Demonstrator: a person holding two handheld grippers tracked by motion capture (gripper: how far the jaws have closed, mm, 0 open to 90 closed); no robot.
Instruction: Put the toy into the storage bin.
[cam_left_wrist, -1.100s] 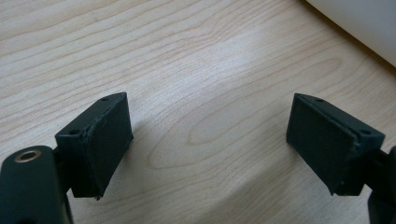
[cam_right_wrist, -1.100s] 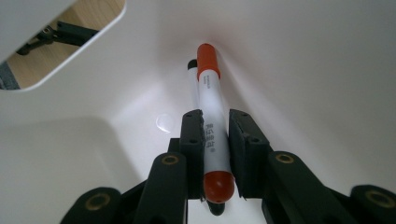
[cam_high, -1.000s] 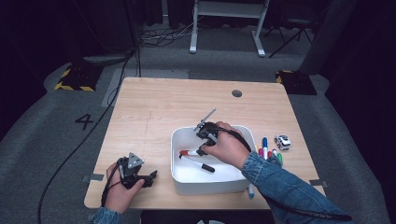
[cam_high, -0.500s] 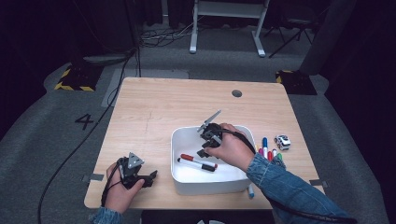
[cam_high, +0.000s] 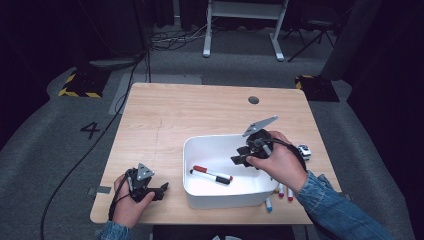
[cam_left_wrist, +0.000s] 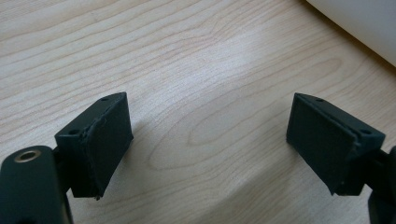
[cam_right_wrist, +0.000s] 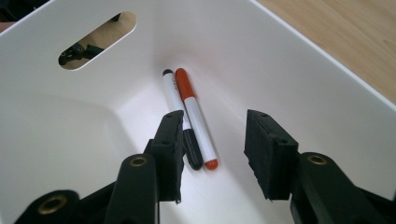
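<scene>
Markers first: red-capped marker (cam_high: 201, 169) and black-capped marker (cam_high: 222, 179) lie side by side, touching, on the floor of the white bin (cam_high: 192, 150), which sits on the right half of the desk (cam_high: 200, 110). In the right gripper view both pens point toward the bin's far wall with the handle slot. Your right tongs (cam_high: 243, 155) hang over the bin's right part above the pens; their jaws have just been opening and now stand about half apart with nothing between the pads, the markers lying free below. Your left tongs (cam_high: 161, 189) rest low on the desk near its front left corner, just left of the bin; jaws wide apart, bare wood between the pads (cam_left_wrist: 105, 140), holding nothing. More markers (cam_high: 280, 190) lie on the desk by the bin's front right corner, partly under your right sleeve (cam_high: 330, 210). A small white object (cam_high: 304, 151) sits just right of your right hand; too small to tell what.
</scene>
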